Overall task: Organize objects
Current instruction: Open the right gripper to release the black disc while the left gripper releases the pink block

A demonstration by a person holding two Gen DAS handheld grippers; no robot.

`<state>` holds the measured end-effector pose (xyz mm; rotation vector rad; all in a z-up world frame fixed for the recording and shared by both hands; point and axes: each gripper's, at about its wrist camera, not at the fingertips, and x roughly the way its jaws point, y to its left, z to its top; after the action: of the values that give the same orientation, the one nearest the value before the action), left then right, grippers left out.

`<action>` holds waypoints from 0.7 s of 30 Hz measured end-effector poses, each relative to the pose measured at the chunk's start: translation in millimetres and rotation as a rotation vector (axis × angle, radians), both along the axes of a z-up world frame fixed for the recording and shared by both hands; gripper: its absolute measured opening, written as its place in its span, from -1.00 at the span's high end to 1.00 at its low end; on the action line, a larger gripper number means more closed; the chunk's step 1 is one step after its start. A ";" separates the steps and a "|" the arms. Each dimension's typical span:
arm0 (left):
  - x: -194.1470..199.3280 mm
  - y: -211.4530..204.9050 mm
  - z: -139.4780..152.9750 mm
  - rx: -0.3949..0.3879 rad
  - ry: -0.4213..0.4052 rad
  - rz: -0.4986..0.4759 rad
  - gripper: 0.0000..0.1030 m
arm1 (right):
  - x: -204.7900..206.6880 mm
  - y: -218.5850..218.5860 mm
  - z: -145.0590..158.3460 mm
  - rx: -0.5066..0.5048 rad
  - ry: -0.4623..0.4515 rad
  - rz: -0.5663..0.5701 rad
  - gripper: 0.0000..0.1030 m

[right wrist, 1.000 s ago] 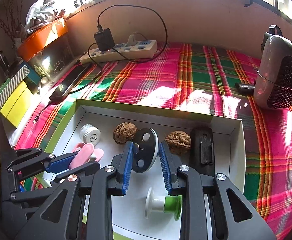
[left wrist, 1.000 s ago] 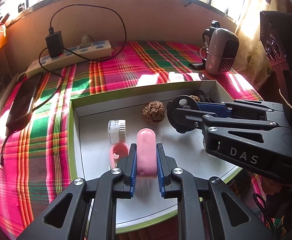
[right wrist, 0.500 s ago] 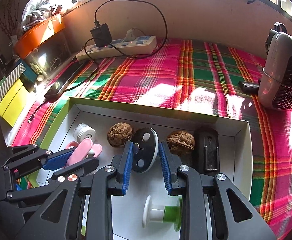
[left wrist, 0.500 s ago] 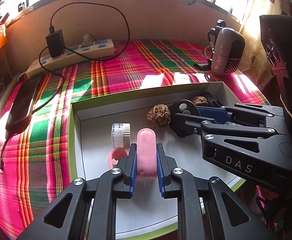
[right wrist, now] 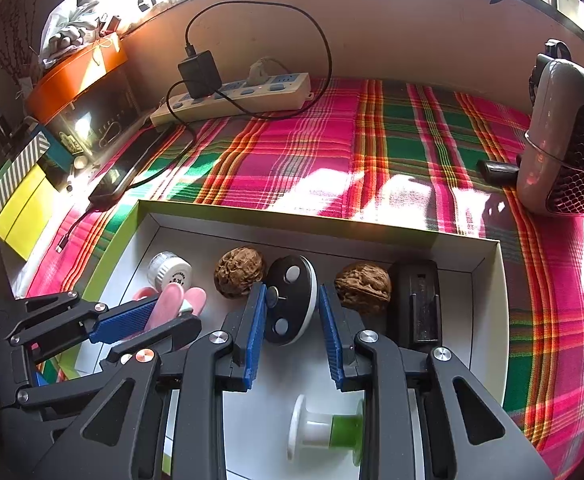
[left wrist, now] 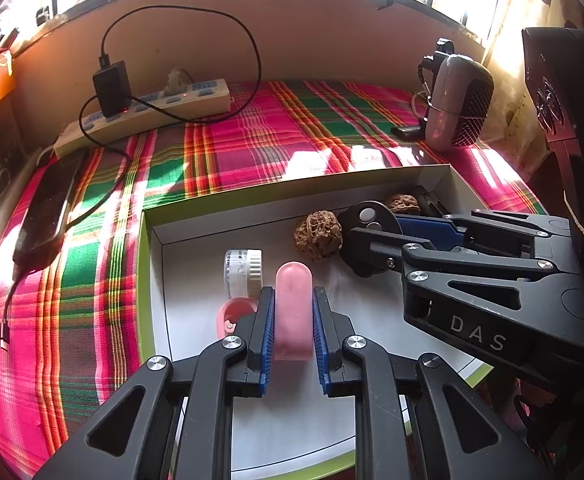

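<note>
Both tongs reach forward and tilt downward into a shallow white box with a green rim (left wrist: 144,240), which sits on a counter covered by a pink-and-green plaid cloth (left wrist: 252,148). The left tongs (left wrist: 292,332) are pinching a pink rounded-tip case (left wrist: 293,312), which stands up between the blue pads with its rounded end poking out past the tips; in the right wrist view the same case (right wrist: 168,306) shows slanted in the left tongs (right wrist: 148,320) at the box's left side. Just beside it lie a small white-capped jar (left wrist: 243,272) and a pink lid-like piece (left wrist: 234,314), partly hidden behind the left finger. The right tongs (right wrist: 292,320) are clamped on a black oval disc with pale buttons (right wrist: 290,304), held on edge between the pads. A walnut (right wrist: 239,272) lies touching or nearly touching the disc's left side, a second walnut (right wrist: 363,286) lies just right of it, and a black rectangular device (right wrist: 417,300) sits against the box's right wall. Below the right tongs, near the front of the box, a white-and-green spool (right wrist: 325,428) lies on its side. Well apart, on the cloth, are a power strip (right wrist: 236,94), a phone (left wrist: 46,208) and a grey mesh-faced appliance (right wrist: 563,140).
</note>
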<state>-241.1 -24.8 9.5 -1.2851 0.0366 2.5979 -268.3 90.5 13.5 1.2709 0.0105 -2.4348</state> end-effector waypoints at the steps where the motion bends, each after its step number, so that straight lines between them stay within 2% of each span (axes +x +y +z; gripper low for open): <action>1: -0.1 0.2 0.0 -0.001 0.000 -0.001 0.68 | 0.1 -0.1 0.1 0.000 0.001 -0.001 0.45; 12: 0.5 1.3 0.2 -0.001 0.000 -0.001 0.66 | 0.7 0.3 -0.6 -0.006 -0.002 -0.013 0.43; 18: 0.6 1.9 0.0 -0.007 0.000 -0.001 0.58 | 2.7 1.9 -1.3 -0.014 -0.005 -0.018 0.41; 21: 1.1 1.1 0.1 -0.007 -0.001 0.002 0.58 | 4.2 3.0 -0.2 -0.019 -0.002 -0.019 0.26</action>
<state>-240.0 -23.7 9.6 -1.2897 0.0440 2.6012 -264.1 93.4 13.3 1.2711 -0.0249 -2.4440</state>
